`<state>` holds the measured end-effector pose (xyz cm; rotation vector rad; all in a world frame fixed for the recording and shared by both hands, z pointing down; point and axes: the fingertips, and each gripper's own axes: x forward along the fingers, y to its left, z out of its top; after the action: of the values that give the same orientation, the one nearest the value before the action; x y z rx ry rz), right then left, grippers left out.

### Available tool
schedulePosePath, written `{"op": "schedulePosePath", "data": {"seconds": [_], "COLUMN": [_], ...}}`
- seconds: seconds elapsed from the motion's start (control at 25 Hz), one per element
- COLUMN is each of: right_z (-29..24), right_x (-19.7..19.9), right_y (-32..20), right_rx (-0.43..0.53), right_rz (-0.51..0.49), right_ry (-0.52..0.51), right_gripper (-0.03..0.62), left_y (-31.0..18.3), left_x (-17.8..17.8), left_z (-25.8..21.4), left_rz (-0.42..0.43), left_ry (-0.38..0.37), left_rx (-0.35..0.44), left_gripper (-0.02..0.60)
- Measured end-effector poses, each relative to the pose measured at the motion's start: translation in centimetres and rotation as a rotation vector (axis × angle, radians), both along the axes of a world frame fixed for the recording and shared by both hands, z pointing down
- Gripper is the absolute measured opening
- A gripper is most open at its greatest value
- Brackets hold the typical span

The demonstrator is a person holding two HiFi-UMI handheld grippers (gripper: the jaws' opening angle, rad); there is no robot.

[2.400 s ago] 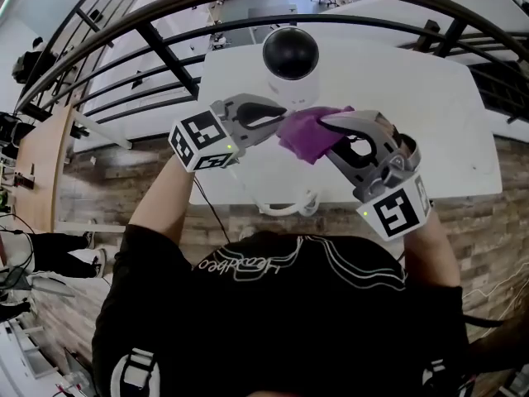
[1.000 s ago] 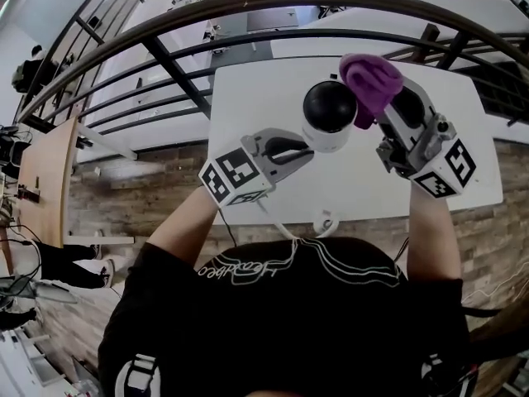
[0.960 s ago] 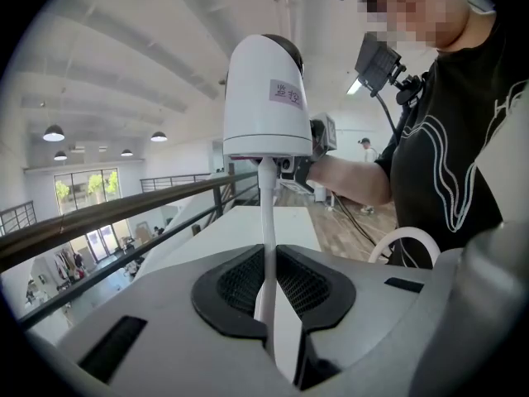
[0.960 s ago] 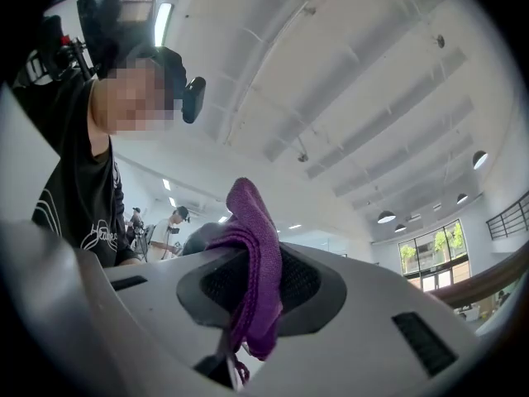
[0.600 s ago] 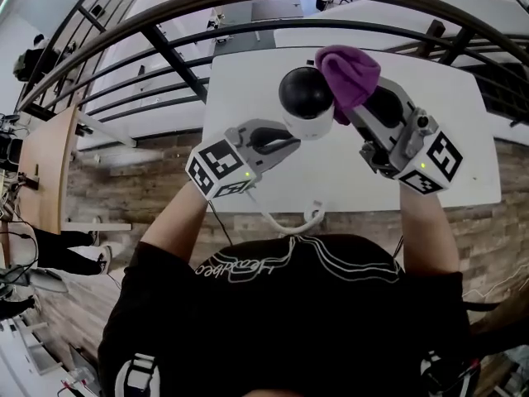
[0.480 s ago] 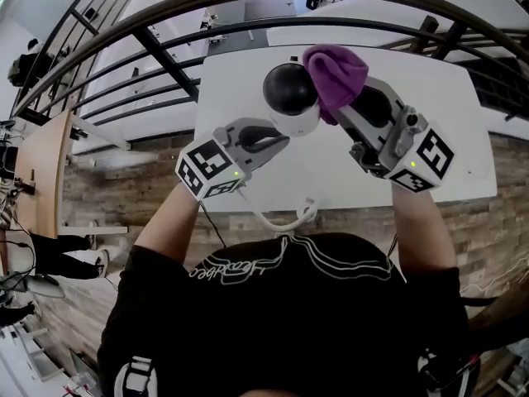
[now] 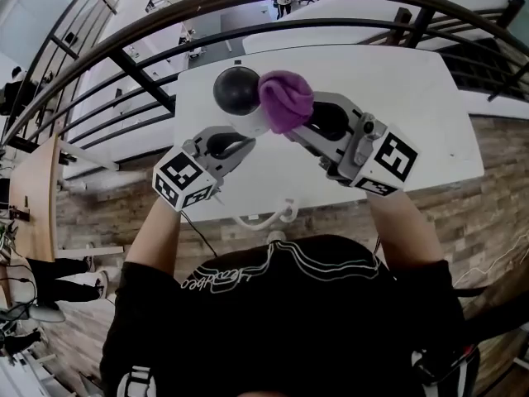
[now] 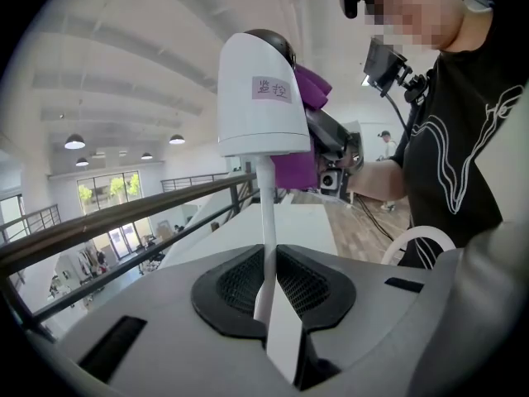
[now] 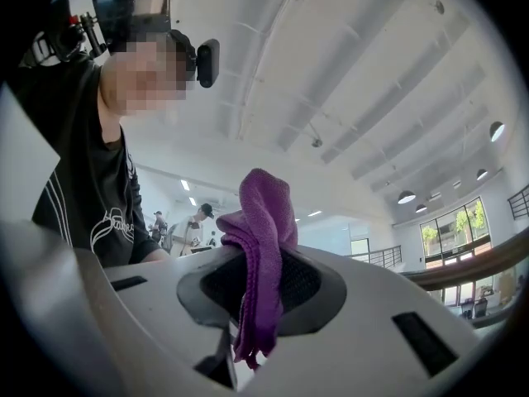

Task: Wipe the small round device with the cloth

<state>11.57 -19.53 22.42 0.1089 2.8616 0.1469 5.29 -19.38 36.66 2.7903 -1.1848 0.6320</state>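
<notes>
The device [image 7: 238,93], white with a dark dome, is over the table [image 7: 397,98]. Just below it in the head view, the left gripper [image 7: 245,136] has its jaws drawn narrow onto the device's thin white stem [image 8: 264,222]. To the device's right, the right gripper [image 7: 296,127] is clamped on the purple cloth [image 7: 286,100], and the cloth's bunched end touches the dome's right side.

This is a big open-plan office hall, seen from a mezzanine. A white rectangular table [image 7: 413,98] stands against a dark metal railing [image 8: 165,203] at twelve o'clock, with a lower level beyond. There is brown wood-plank flooring [image 7: 496,188], a high white beamed ceiling [image 9: 347,73], round pendant lamps [image 8: 74,142], and tall windows [image 8: 103,197] at nine o'clock.
</notes>
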Motion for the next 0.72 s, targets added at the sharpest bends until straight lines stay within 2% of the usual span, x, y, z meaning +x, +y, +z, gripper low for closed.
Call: {"op": "schedulePosePath", "data": {"seconds": [0.24,0.36,0.44,0.56,0.72], "right_z": [2.6,4.2,5.1,6.5,8.2], "right_x": [0.9,1.1,1.6,2.7,4.1], "right_y": [1.5,1.7,1.6,1.4,0.5], "right_rx": [-0.008,-0.006,-0.021,-0.054,-0.104], "right_rz": [-0.014,-0.015,-0.017,-0.004,0.055], "right_ry": [0.049,0.097,0.116,0.146,0.203], "right_gripper": [0.066,0.067,0.067,0.067,0.067], "left_y": [0.4,0.4,0.5,1.0,2.9], "left_x": [0.5,0.5,0.6,0.3,-1.1], "left_z": [0.4,0.7,0.7,0.1,-0.8], "left_rz": [-0.03,-0.038,-0.057,-0.117,-0.223], "left_ry": [-0.042,-0.11,-0.142,-0.123,-0.098], "left_rx": [0.04,0.059,0.07,0.098,0.099], "left_gripper": [0.054,0.055,0.095,0.124,0.132]}}
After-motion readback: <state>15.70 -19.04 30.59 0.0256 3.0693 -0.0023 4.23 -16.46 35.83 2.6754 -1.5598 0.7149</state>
